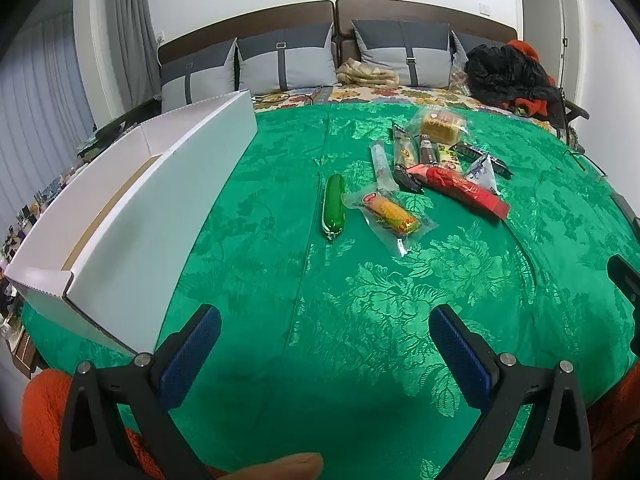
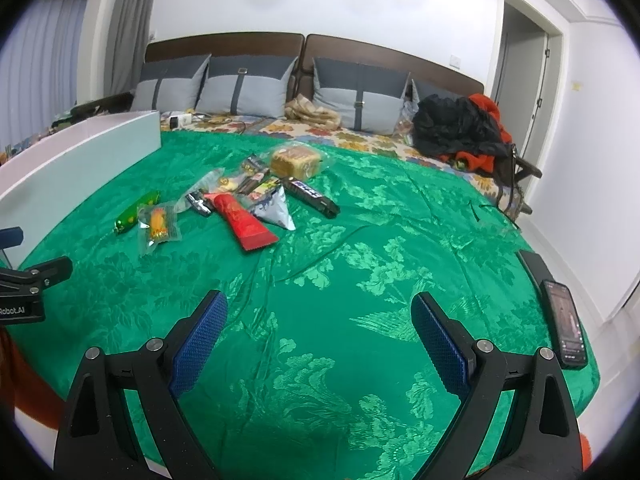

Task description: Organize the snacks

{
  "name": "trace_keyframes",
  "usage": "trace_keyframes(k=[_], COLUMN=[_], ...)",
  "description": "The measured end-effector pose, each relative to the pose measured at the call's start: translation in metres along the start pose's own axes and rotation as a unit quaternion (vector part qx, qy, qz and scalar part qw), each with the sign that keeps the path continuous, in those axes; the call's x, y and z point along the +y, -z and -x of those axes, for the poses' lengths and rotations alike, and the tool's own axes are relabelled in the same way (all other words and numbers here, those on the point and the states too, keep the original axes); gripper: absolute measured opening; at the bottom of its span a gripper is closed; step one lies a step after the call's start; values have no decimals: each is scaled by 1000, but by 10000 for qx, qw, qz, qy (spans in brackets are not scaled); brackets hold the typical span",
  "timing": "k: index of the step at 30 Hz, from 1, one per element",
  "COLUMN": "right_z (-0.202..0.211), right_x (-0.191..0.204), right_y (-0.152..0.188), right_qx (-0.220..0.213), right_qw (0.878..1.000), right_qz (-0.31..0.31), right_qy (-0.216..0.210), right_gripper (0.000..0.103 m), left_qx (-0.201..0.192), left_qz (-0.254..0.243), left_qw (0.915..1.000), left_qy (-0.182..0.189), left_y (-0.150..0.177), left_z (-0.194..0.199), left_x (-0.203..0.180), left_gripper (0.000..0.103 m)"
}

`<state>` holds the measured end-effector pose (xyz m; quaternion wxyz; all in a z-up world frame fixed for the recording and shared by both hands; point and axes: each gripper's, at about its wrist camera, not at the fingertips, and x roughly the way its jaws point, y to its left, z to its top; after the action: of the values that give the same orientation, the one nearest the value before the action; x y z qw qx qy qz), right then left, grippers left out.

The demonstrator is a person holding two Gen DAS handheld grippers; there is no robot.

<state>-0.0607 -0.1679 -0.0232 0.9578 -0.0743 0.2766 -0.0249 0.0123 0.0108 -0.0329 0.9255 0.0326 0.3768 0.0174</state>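
Left wrist view: left gripper (image 1: 324, 340) sits at the bottom of the frame, jaws spread wide, nothing between the blue pads (image 1: 192, 354), hovering over the green bedspread (image 1: 280, 280). White cardboard box (image 1: 160, 200) runs along the left side of the frame, open top, empty as far as visible. Snacks are in a loose cluster at centre to upper right: green sausage-shaped pack (image 1: 334, 206) lying alone, closest to the box; clear-wrapped yellow snack (image 1: 390, 212) just beside it on the right; red long packet (image 1: 464, 190) further right; wrapped cake (image 1: 442, 124) at the far end of the pile; several dark bars and a small white pouch (image 1: 482, 172) between them, overlapping. Grey pillows (image 1: 286, 60) and a black garment heap (image 1: 504, 72) across the top.

Right wrist view: right gripper (image 2: 320, 340) at the bottom, jaws released wide, holding nothing, above the green bedspread (image 2: 360, 280). Snack pile sits upper left of centre: green sausage-shaped pack (image 2: 134, 214), clear-wrapped yellow snack (image 2: 158, 224), red long packet (image 2: 244, 220), white pouch (image 2: 276, 210), dark bar (image 2: 314, 196), wrapped cake (image 2: 298, 162). White box (image 2: 80, 164) at the left edge. Part of the left gripper (image 2: 32, 284) shows at the far left edge. Phone (image 2: 566, 324) lies at the right edge of the bedspread.
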Motion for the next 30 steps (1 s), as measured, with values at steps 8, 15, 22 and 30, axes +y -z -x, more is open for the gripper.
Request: trace_keyframes(k=[8, 15, 22, 30], right_z=[-2, -9, -10, -10], right_x=[-1, -2, -1, 0], right_y=[2, 2, 3, 3], right_qx=[32, 122, 142, 151], right_qw=[10000, 9999, 9999, 9999], right_qz=[-5, -7, -6, 20], right_qy=[-17, -26, -19, -28], right_gripper=[95, 95, 95, 95], left_qx=[71, 142, 120, 139], left_qz=[4, 9, 39, 55], left_qw=[10000, 9999, 9999, 9999], left_qy=[-8, -12, -9, -19], left_y=[1, 2, 3, 3], left_z=[-6, -12, -13, -14], left_x=[1, 0, 2, 3], left_gripper=[103, 103, 103, 103])
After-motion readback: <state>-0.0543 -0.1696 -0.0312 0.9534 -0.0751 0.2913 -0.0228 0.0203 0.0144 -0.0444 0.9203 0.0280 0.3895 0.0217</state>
